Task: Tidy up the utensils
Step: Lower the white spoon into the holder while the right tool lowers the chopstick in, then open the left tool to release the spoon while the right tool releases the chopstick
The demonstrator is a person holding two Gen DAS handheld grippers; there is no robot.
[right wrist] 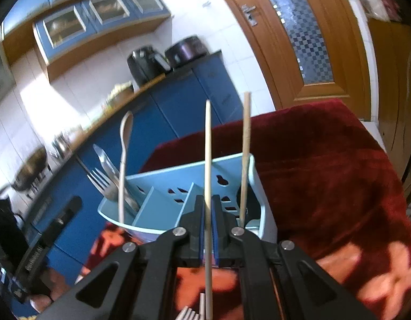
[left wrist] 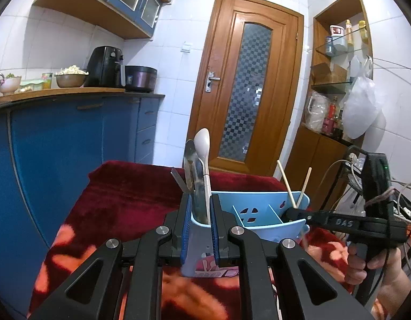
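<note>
left wrist cam: left gripper (left wrist: 200, 226) is clamped on the near left end wall of the light blue utensil caddy (left wrist: 261, 213), blue pads (left wrist: 186, 229) pressed on both sides of it. caddy sits on a dark red blanket (left wrist: 125, 200) w/ orange pattern. in the left compartment, right at 12 o'clock from the gripper, a white spoon (left wrist: 204, 157) stands bowl up, w/ a metal utensil (left wrist: 190, 165) leaning beside it, touching. at 2 o'clock two wooden chopsticks (left wrist: 286, 184) stick up from the right compartment in a v. right gripper (left wrist: 290, 212) comes in from 3 o'clock w/ its tip at the base of those sticks; can't tell from here how its fingers stand. wooden door (left wrist: 248, 80) behind at 12.

right wrist cam: right gripper (right wrist: 208, 224) fingers narrow, pinched on one chopstick (right wrist: 208, 160) that runs straight up at 12. second chopstick (right wrist: 245, 154) stands just beside at 1 o'clock, lower end in the caddy's (right wrist: 178, 184) right compartment. at 10 o'clock the white spoon (right wrist: 124, 160), a fork (right wrist: 101, 182) and another metal piece stand together in the far compartment. left gripper's body (right wrist: 45, 242) is at 8 o'clock, blurry.
</note>
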